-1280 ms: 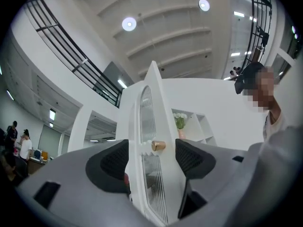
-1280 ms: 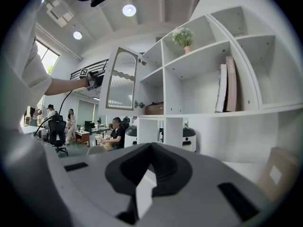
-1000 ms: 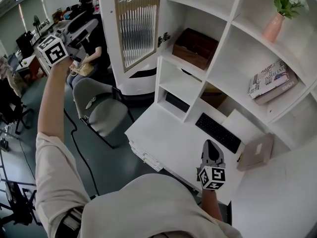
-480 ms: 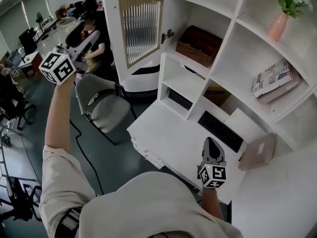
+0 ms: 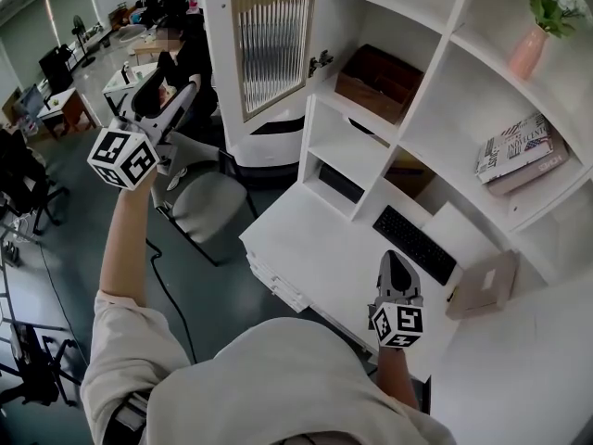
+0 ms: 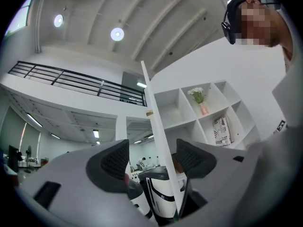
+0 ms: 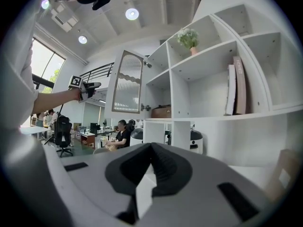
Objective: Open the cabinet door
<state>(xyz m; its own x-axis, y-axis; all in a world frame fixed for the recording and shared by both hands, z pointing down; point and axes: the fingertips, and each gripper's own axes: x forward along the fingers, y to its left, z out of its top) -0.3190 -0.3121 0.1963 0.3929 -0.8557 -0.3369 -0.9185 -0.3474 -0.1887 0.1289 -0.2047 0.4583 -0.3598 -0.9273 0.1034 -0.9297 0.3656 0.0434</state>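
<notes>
The cabinet door (image 5: 269,35), white-framed with ribbed glass, stands swung open from the white shelf unit (image 5: 422,109). My left gripper (image 5: 171,91) is raised to the left of the door, apart from it, jaws open and empty. In the left gripper view the door's edge (image 6: 154,122) with its small knob (image 6: 149,113) shows beyond the left gripper (image 6: 151,157). My right gripper (image 5: 394,269) hovers low over the white desk (image 5: 306,258), shut on nothing. The right gripper (image 7: 151,150) view shows its pads meeting, with the open door (image 7: 128,82) at the far left.
A grey office chair (image 5: 208,202) stands below the door. A keyboard (image 5: 414,245) and a cardboard piece (image 5: 480,286) lie on the desk. The shelves hold a brown box (image 5: 380,80), books (image 5: 521,154) and a pink vase (image 5: 530,49). People sit at desks behind.
My left gripper has come down and nearer to me, staying clear of the door. The door stands open as before. The right gripper has barely moved.
</notes>
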